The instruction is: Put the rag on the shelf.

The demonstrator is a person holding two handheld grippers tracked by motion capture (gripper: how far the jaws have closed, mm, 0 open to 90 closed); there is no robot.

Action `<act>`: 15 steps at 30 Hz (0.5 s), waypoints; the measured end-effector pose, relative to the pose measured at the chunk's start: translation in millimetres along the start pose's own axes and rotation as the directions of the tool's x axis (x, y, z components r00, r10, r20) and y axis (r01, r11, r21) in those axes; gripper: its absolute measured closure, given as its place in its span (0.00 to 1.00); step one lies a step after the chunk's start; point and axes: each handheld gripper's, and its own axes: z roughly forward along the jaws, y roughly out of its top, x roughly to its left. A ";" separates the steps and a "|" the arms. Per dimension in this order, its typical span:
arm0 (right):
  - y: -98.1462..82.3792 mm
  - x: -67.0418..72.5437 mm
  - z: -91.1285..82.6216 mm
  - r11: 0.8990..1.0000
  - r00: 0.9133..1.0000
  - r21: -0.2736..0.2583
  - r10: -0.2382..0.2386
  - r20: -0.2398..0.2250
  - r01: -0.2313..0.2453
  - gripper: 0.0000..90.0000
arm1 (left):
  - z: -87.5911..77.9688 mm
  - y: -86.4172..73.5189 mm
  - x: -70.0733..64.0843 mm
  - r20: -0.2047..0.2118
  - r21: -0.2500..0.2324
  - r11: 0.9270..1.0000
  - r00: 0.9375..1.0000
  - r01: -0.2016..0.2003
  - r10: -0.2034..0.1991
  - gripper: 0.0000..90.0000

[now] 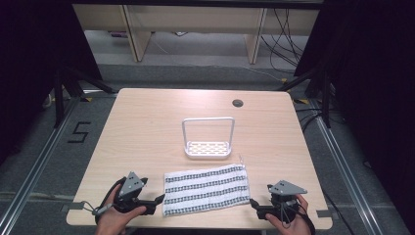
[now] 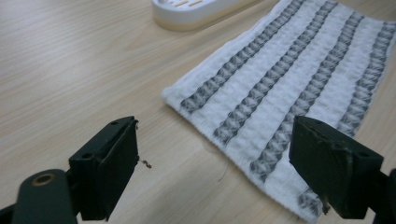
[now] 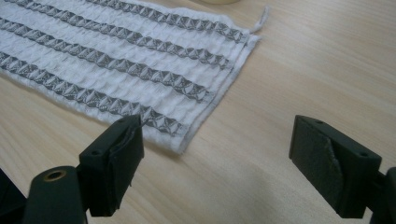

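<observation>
Black-jawed left gripper (image 1: 159,201) and right gripper (image 1: 254,204) hover spread, empty, flanking the white, grey-striped woven cloth (image 1: 204,188) lying flat near the table's front edge (soft, light, likely floppy); pinch its near corners. Beyond stands a white plastic rack (image 1: 207,138).

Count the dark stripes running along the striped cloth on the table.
4. On the striped cloth the stripes run lengthwise, stacked from the far edge near the white rack to the near edge between the left gripper and right gripper.
</observation>
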 end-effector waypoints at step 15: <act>2.7 11.0 1.9 0.999 0.999 0.018 -0.047 -0.016 0.047 0.29 | 54.5 55.2 -20.5 0.160 0.016 0.994 0.981 -0.113 0.109 0.23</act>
